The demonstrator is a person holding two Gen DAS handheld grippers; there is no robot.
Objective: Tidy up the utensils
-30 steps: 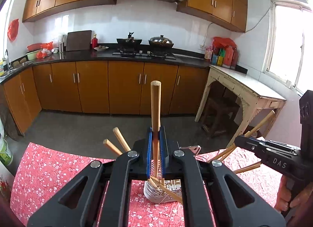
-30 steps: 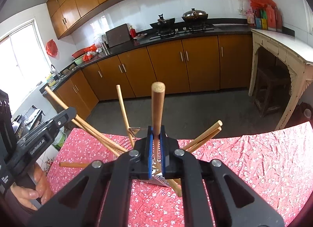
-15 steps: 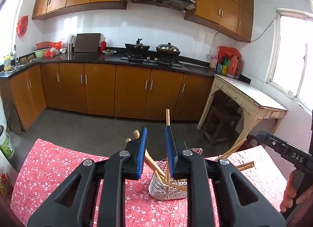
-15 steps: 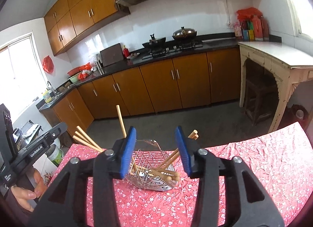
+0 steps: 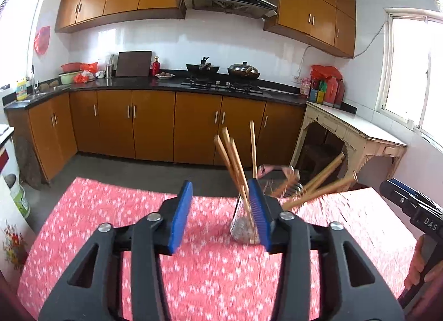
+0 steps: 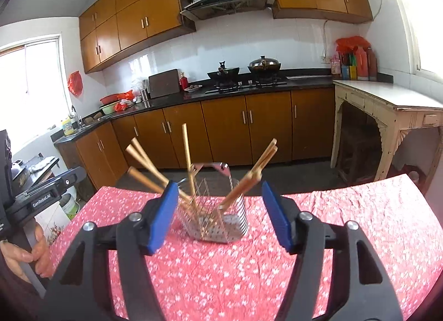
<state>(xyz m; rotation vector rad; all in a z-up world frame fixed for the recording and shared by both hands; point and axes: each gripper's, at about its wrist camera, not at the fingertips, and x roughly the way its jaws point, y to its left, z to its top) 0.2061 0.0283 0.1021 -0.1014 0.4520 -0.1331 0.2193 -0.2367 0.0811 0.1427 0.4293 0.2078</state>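
The red floral tablecloth (image 6: 318, 238) covers the table under both tools. On it, toward the far edge, stands the silver wire utensil basket (image 6: 221, 218), a step farther from both cameras than half a second ago. The left black two-finger gripper with blue pads (image 5: 218, 215) has its jaws spread wide with nothing between them, wider than half a second before; a second ago it was clamped on a single upright stick. The right black two-finger gripper with blue pads (image 6: 220, 218) likewise stands wide apart and empty, having also pinched a stick a second ago. The long wooden chopsticks (image 6: 188, 160) all stand in the basket with lower tips on its floor. Their long axes fan outward: one nearly upright, several leaning left, two leaning right, in the right wrist view.
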